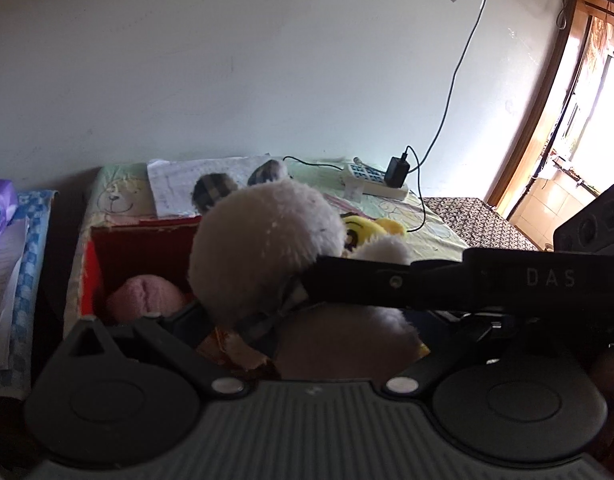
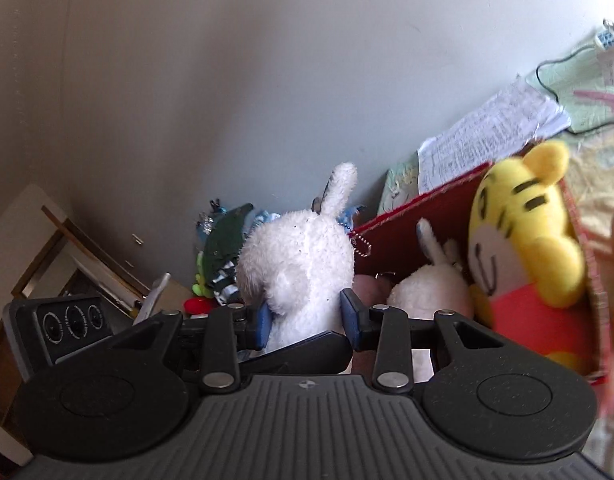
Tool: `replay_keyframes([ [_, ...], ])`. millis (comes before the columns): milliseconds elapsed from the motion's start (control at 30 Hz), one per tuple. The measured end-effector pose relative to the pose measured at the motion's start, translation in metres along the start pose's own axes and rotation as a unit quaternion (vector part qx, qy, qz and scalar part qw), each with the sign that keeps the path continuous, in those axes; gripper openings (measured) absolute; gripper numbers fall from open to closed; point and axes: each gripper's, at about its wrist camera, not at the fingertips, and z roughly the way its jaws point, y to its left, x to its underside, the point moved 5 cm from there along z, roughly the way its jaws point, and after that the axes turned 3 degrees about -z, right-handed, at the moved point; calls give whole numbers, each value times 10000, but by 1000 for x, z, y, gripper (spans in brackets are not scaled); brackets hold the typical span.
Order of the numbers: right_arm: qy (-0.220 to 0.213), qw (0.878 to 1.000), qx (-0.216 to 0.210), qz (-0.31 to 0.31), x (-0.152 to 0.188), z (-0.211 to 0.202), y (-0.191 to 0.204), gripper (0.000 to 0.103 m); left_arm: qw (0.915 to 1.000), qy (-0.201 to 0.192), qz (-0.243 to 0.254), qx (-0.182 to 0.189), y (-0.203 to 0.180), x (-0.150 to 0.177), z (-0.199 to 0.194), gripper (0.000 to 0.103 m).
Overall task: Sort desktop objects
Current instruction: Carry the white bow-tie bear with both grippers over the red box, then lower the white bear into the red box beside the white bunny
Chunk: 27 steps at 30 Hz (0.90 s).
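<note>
1. Right gripper (image 2: 307, 314): blue pads (image 2: 263, 326) pressed on either side of a white plush (image 2: 299, 260), jaws at a middling width, the toy held with one long ear up at 12 o'clock and its bead chain (image 2: 361, 246) hanging at 3 o'clock.
2. Left gripper (image 1: 243, 320): a grey-white plush (image 1: 263, 252) with checked ears fills the gap between the fingers and appears clamped at its bow; the right fingertip is hidden behind the right gripper's black bar, which crosses the left wrist view from 3 o'clock, so the width cannot be told exactly.
3. Red box (image 2: 427, 216): open-topped, at 3 o'clock of the held white plush in the right wrist view. It holds a yellow tiger (image 2: 523, 232), a second white toy (image 2: 427, 288) and a pink plush (image 1: 147, 294); the pink one is mostly hidden behind the box wall and the fingers.
4. Surroundings: papers (image 1: 179, 186) at 12 o'clock behind the box, a power strip (image 1: 371, 182) with a black charger (image 1: 397, 170) at 1 o'clock, on a patterned cloth (image 1: 439, 224).
5. Hard to make out: a heap of green and blue items (image 2: 223, 240) by the wall, at 9 o'clock of the white plush.
</note>
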Motion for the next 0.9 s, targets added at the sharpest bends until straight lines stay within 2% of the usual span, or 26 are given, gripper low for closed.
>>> replay_keyframes([
  [233, 188, 9993, 225, 236, 12, 23, -4, 38, 9994, 280, -168, -69, 32, 9, 13, 101],
  [533, 299, 9972, 648, 216, 15, 32, -23, 31, 9985, 512, -66, -174, 28, 14, 42, 101],
  [667, 257, 9952, 914, -220, 15, 33, -23, 29, 9980, 596, -174, -98, 29, 13, 55, 103],
  [800, 159, 9903, 1192, -697, 8, 36, -20, 25, 9976, 641, -75, -256, 22, 15, 66, 102],
  [900, 185, 9882, 1255, -863, 6, 37, -23, 25, 9969, 747, -100, -223, 22, 14, 74, 102],
])
